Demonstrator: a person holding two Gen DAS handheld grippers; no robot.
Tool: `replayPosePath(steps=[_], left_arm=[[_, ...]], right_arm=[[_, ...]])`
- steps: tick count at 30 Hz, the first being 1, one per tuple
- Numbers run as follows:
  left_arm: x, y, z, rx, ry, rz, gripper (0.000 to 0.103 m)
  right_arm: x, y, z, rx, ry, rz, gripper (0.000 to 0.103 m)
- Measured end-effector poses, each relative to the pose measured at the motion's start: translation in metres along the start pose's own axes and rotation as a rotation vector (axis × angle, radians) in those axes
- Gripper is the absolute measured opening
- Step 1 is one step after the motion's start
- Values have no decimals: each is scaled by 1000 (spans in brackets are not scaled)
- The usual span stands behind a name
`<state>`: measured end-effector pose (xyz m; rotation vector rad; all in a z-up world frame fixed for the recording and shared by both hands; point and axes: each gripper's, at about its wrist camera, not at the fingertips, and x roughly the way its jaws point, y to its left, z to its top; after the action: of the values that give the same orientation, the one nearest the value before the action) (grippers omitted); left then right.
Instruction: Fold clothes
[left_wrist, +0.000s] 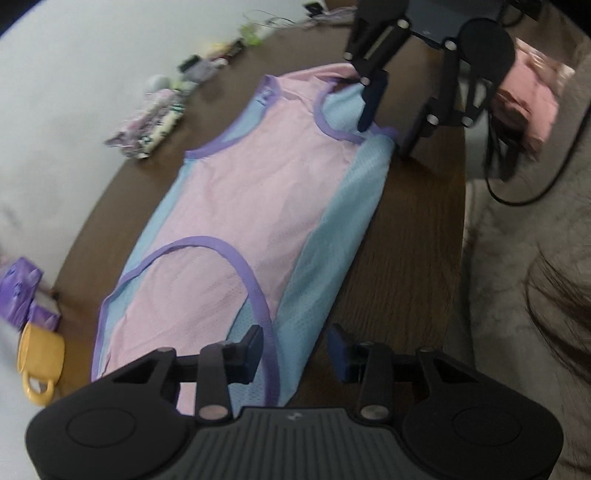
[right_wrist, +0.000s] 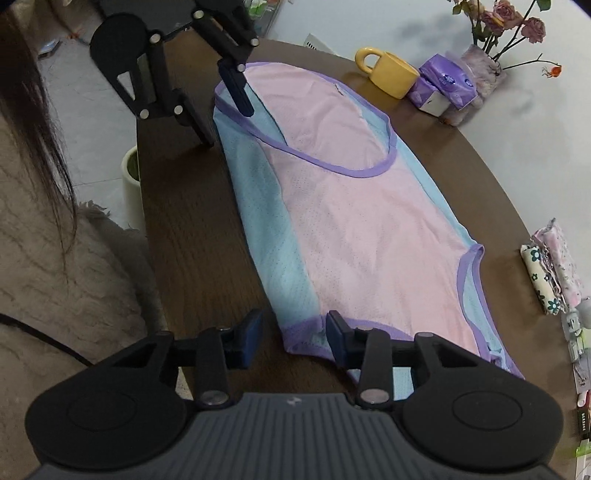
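Two grippers we hold sit at opposite ends of the pink and blue vest lying flat on the brown table. Our left gripper gapes wide over the purple neckline, gripping nothing; our right gripper is likewise parted, straddling the bottom hem, clamping nothing. One yellow mug stands beside the vest

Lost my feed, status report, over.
Left tongs open, right tongs open, each at one end. Pink-and-blue mesh tank top flat on brown wooden table. Nothing in the way.
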<state>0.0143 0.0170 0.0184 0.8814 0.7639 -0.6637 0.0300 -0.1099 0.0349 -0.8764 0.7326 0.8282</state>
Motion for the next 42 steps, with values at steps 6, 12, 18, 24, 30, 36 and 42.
replayPosePath(steps=[6, 12, 18, 24, 30, 36, 42], left_arm=[[4, 6, 3, 112, 3, -143, 1], [12, 26, 4, 42, 0, -166, 1], [9, 23, 1, 49, -24, -171, 0], [7, 25, 4, -1, -27, -195, 23], [12, 24, 10, -3, -21, -165, 29], [17, 25, 14, -33, 25, -153, 0], [5, 16, 17, 14, 7, -45, 0]], right_arm=[[5, -7, 4, 26, 35, 17, 9], [5, -13, 6, 75, 47, 18, 6], [5, -18, 6, 113, 41, 8, 4], [4, -22, 7, 134, 33, 4, 4], [-1, -30, 6, 175, 0, -4, 4], [-2, -34, 4, 206, -26, -11, 4], [-2, -37, 2, 221, -34, -17, 4]])
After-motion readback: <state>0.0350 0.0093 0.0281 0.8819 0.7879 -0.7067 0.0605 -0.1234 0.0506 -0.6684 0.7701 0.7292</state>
